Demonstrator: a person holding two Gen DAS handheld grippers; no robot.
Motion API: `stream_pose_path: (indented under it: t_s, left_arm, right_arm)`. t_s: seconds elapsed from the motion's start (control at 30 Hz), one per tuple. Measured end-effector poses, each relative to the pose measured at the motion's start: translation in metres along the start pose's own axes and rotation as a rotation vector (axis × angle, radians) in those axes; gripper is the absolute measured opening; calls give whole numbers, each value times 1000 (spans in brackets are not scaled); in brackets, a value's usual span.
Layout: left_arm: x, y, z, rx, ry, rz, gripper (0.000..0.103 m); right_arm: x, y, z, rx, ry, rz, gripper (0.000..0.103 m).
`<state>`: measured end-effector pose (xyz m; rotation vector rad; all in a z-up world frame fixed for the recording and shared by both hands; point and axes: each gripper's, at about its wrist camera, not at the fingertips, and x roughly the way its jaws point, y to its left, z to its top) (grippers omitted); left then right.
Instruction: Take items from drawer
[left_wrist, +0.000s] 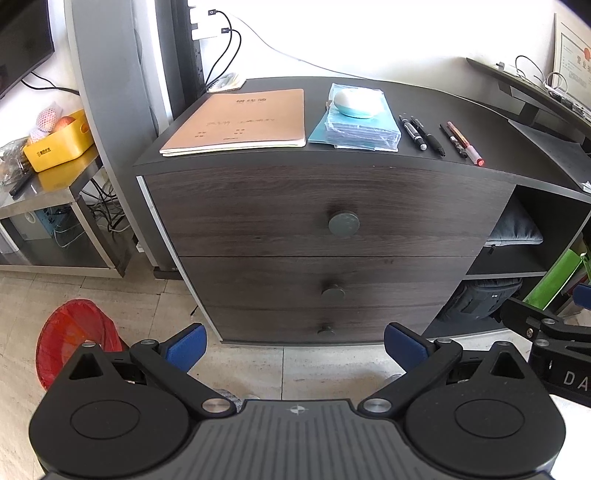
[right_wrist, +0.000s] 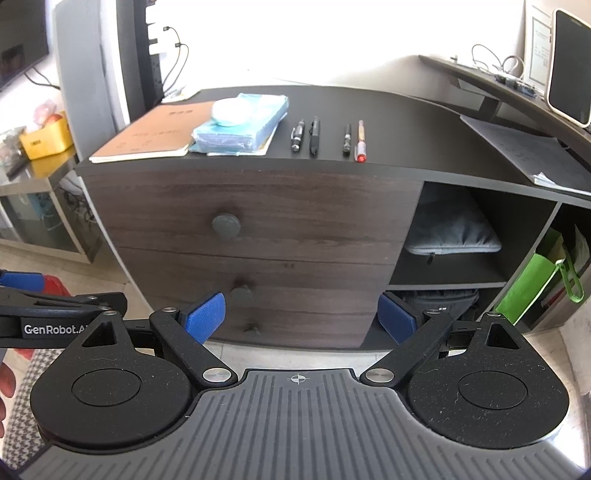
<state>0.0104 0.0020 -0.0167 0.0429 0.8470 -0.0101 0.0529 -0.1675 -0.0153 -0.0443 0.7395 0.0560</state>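
A dark wood cabinet with three shut drawers faces me; its top drawer (left_wrist: 314, 206) has a round grey knob (left_wrist: 344, 223), also in the right wrist view (right_wrist: 225, 225). On its top lie a tan notebook (left_wrist: 240, 122), a blue packet stack (left_wrist: 356, 127) with a white-and-teal oval object (left_wrist: 358, 103), and several pens (left_wrist: 439, 138). My left gripper (left_wrist: 293, 347) is open and empty, held back from the drawers at the height of the lowest knob (left_wrist: 326, 328). My right gripper (right_wrist: 299, 317) is open and empty, to the right of the left one.
A metal side table (left_wrist: 55, 184) with a yellow bin (left_wrist: 61, 142) stands left. A red bag-lined bin (left_wrist: 74, 332) sits on the floor at lower left. Open shelves (right_wrist: 461, 236) to the cabinet's right hold a grey sleeve, a dark bag and a green bag (right_wrist: 535, 284).
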Motion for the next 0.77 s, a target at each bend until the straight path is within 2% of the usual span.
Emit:
stream_pose_path:
  t_s: [0.77]
  left_arm:
    - [0, -3, 1, 2, -14, -5, 102]
  right_arm:
    - [-2, 4, -1, -19, 3, 1, 93]
